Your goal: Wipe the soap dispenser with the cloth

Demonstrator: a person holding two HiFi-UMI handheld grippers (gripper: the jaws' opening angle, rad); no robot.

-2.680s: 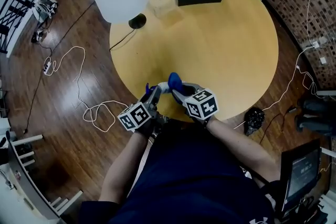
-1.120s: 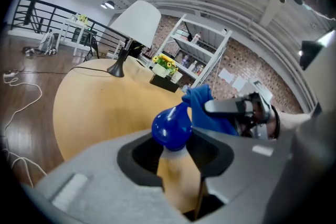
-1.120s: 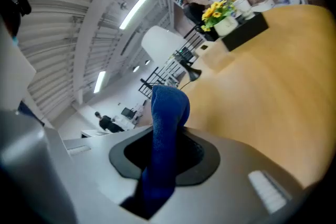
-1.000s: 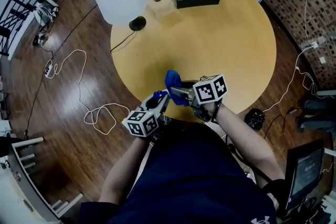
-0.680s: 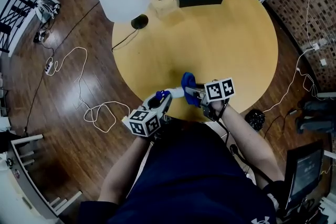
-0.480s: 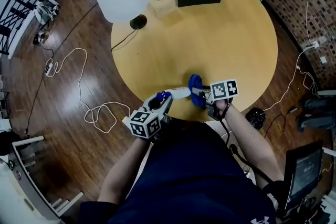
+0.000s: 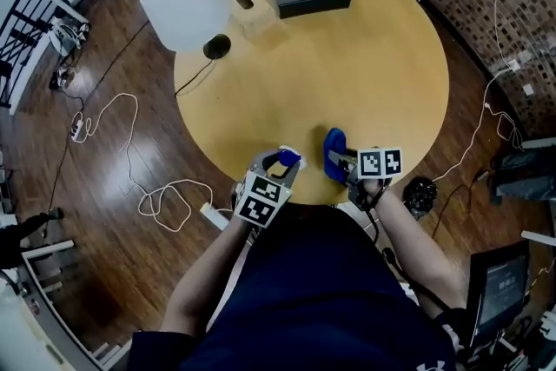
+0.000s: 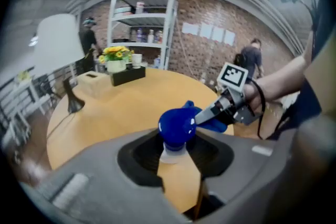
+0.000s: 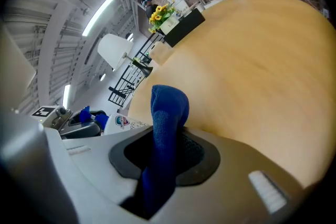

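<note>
Near the table (image 7: 347, 74) edge, soap dispenser (image 7: 287, 158) sits left of cloth (image 7: 334, 155).

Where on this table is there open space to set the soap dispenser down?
The table is bare across its middle and right, from the black tray to the near edge. Crowded: far left with the lamp and box, and near edge where the soap dispenser and cloth are held.

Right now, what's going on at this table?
A person with a handheld gripper in each hand is working at the near edge of the round table. The left gripper has its jaws shut on the soap dispenser. The right gripper has its jaws shut on the cloth. In the head view the cloth sits beside the dispenser with a gap between them, so nothing is being wiped at this moment.
</note>
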